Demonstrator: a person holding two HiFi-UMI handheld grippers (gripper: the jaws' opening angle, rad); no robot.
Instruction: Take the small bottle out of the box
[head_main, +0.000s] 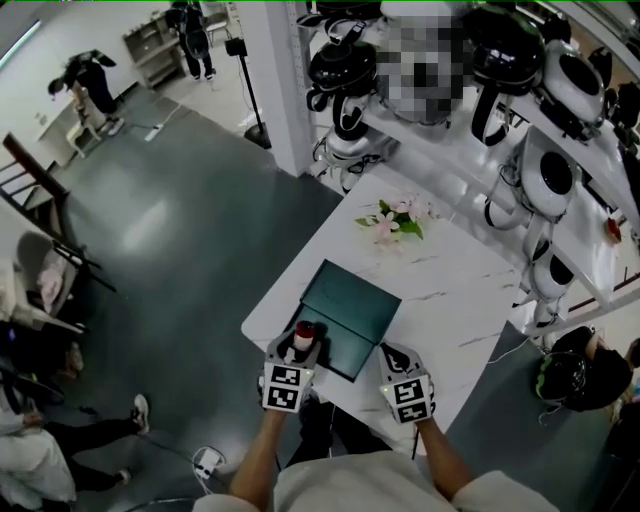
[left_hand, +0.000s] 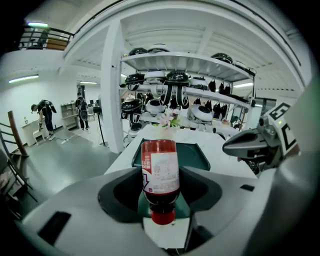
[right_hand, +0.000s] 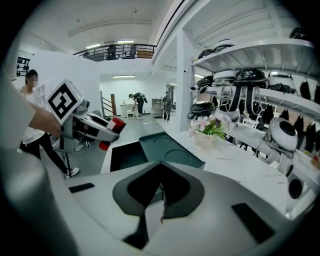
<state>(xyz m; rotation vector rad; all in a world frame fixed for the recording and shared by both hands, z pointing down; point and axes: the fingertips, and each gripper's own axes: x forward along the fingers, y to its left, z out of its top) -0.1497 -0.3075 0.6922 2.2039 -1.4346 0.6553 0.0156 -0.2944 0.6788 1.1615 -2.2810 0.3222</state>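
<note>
A small bottle (left_hand: 160, 172) with dark contents, a white label and a red cap lies between the jaws of my left gripper (left_hand: 160, 187), which is shut on it, cap end toward the camera. In the head view the bottle (head_main: 304, 334) hangs at the near left corner of the dark green box (head_main: 350, 310), lifted clear of it. The box lies open on the white table (head_main: 450, 290). My right gripper (head_main: 393, 358) hovers at the box's near right corner. It is shut with nothing in it (right_hand: 161, 165). From the right gripper view the held bottle (right_hand: 114, 125) shows at the left.
A small vase of pink flowers (head_main: 398, 218) stands on the table beyond the box. Shelves of white and black robot parts (head_main: 540, 170) run along the table's far and right sides. Grey floor (head_main: 170, 230) lies to the left, with people standing there.
</note>
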